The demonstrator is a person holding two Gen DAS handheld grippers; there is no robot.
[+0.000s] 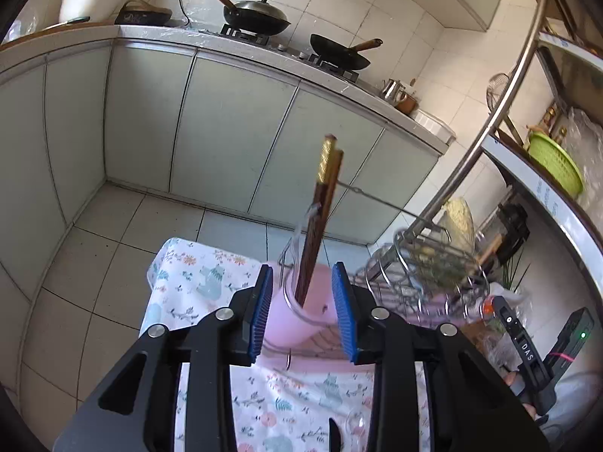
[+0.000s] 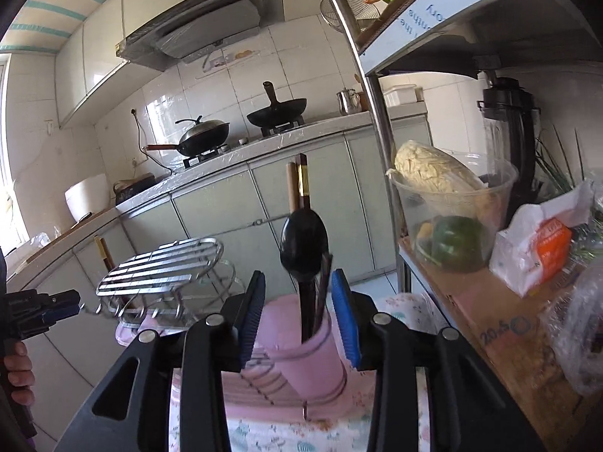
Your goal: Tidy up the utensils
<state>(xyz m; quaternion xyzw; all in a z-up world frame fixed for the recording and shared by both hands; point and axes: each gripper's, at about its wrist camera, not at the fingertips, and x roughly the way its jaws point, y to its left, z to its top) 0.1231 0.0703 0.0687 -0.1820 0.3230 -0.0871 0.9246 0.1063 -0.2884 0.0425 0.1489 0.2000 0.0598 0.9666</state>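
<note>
In the left wrist view, dark brown chopsticks with gold ends stand in a pink cup at the left end of a wire dish rack. My left gripper is open, with a blue pad on each side of the cup and neither pressing on it. In the right wrist view, a black spoon and chopsticks stand in another pink cup at the rack's right end. My right gripper is open around the spoon's handle without touching it. The left gripper shows at the far left.
The rack stands on a pink tray over a floral cloth. A shelf unit on the right holds a tub of vegetables, a bag and a blender. Across the tiled floor are cabinets and a stove with woks.
</note>
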